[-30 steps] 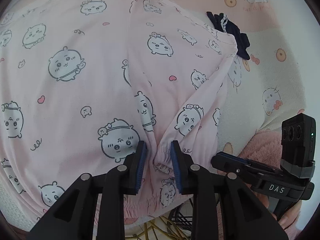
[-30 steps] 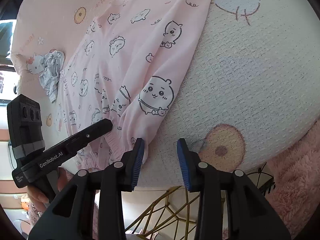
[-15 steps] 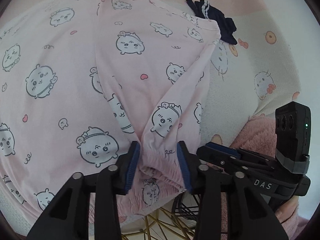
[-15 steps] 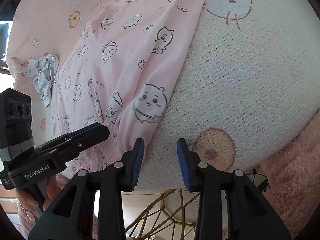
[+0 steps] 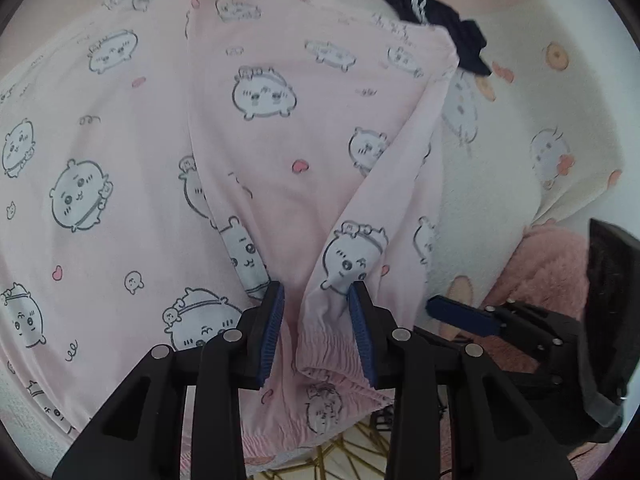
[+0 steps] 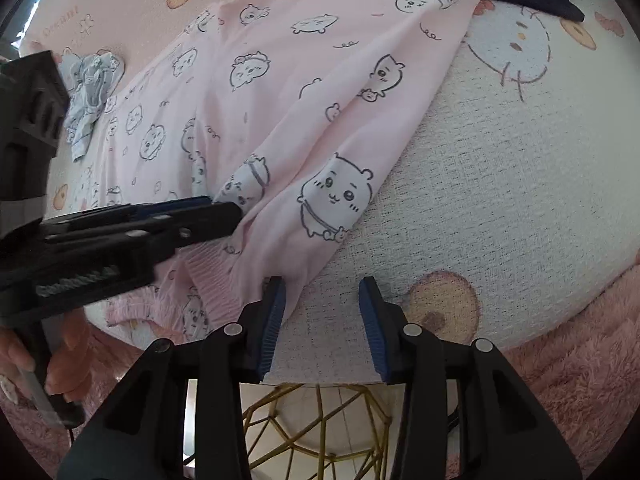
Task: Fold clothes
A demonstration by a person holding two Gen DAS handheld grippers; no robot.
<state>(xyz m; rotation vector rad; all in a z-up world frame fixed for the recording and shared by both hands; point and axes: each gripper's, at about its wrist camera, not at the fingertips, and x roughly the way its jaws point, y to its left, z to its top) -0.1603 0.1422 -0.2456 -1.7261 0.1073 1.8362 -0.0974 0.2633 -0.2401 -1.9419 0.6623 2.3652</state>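
On the printed table [image 6: 500, 168], the left gripper [image 5: 316, 320] jaws pinch the pink pajama [image 5: 280, 140] cuff while the empty right gripper [image 6: 322, 320] jaws are opening, so it should take the near hem evenly.

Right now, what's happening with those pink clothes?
A person is folding pink cartoon-print pyjama trousers on a patterned bedspread, using two handheld grippers. The left gripper has the gathered cuff of one leg between its jaws. The right gripper is opening beside the cloth's edge, holding nothing. A dark garment lies beyond.
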